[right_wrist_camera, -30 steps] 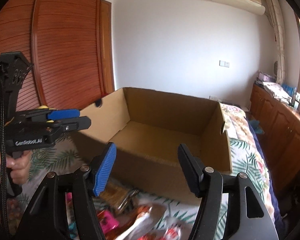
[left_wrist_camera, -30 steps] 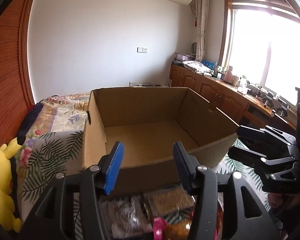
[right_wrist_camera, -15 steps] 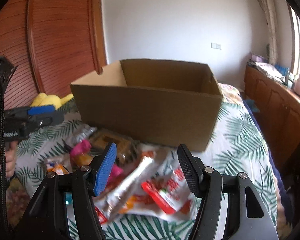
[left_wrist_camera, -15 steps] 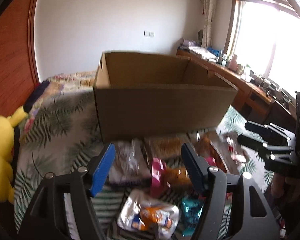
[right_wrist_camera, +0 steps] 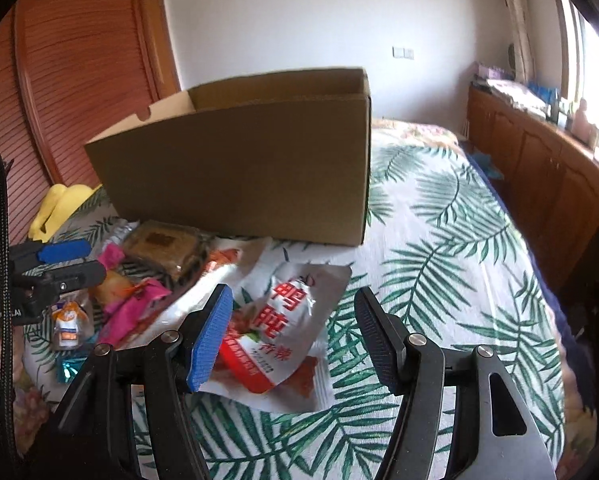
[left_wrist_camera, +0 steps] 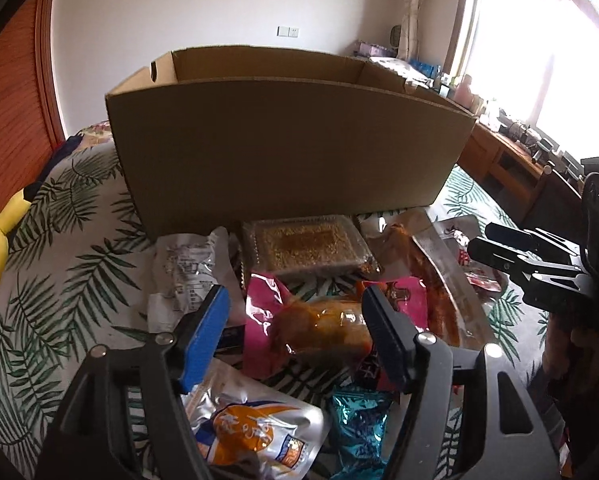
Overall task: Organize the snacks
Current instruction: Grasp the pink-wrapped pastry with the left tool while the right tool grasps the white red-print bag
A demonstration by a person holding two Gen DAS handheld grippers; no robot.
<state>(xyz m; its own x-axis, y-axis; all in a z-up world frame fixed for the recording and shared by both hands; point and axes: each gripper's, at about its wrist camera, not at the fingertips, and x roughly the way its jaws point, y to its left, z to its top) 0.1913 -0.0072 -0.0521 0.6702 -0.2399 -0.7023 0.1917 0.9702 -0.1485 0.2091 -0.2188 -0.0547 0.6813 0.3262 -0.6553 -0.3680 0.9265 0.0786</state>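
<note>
An open cardboard box (left_wrist_camera: 287, 148) stands on the leaf-print bedspread; it also shows in the right wrist view (right_wrist_camera: 239, 176). Several snack packs lie in front of it. My left gripper (left_wrist_camera: 295, 320) is open and empty, low over a pink-wrapped orange snack (left_wrist_camera: 323, 328), with a clear tray of brown cake (left_wrist_camera: 303, 244) beyond. My right gripper (right_wrist_camera: 291, 328) is open and empty above a silver pack with red characters (right_wrist_camera: 283, 320). The other gripper appears at each view's edge.
A silver-and-orange pouch (left_wrist_camera: 251, 432) and a teal wrapper (left_wrist_camera: 359, 424) lie near my left gripper. A yellow plush toy (right_wrist_camera: 59, 204) sits left of the box. A wooden wardrobe (right_wrist_camera: 79, 60) stands at left and wooden cabinets (right_wrist_camera: 539, 160) at right.
Both grippers have dropped from box-rim height down and back to just above the snack pile. The box interior is hidden now. Both jaws stayed open.
</note>
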